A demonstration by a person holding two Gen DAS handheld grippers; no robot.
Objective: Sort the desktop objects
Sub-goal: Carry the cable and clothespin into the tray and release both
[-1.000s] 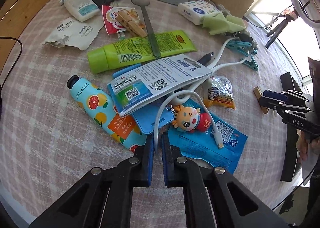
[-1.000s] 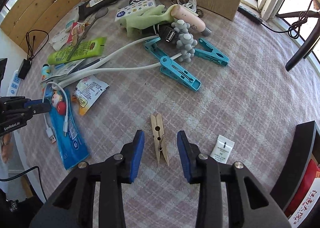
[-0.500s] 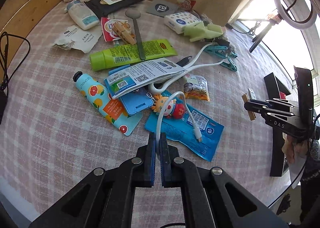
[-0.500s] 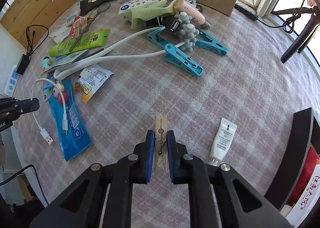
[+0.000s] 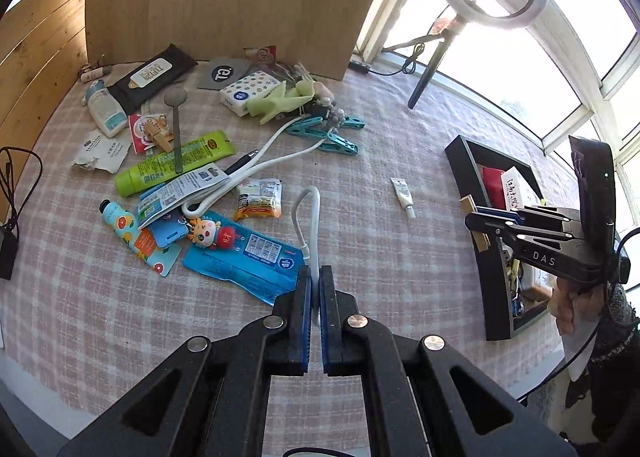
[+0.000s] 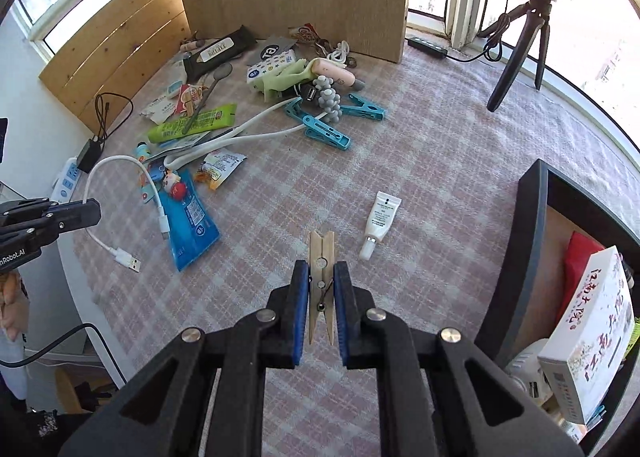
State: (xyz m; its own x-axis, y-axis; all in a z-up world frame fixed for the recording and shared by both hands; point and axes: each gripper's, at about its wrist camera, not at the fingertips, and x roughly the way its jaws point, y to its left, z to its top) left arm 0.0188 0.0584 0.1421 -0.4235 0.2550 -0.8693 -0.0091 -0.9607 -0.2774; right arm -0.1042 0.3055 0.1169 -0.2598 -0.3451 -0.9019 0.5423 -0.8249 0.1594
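Left gripper (image 5: 315, 289), black w/ blue pads, is pinching a short white USB cable (image 5: 310, 217) tight btwn its jaws; cable is looping up above the pads, and in the right wrist view its plug ends are dangling off the table's left edge. Right gripper (image 6: 321, 289) is clamping a small wooden clothespin (image 6: 322, 269) lengthwise, peg tip sticking out past the pads, held above the pink checked tablecloth (image 6: 440, 177). A small white tube (image 6: 380, 223) is lying just beside the peg's tip, nearer the right edge. A black open-top box (image 6: 532, 217) is sitting at the right edge. Clutter incl. a green tube (image 5: 176, 163) and teal plastic clips (image 5: 332, 137) is crowding the far left part of the table.
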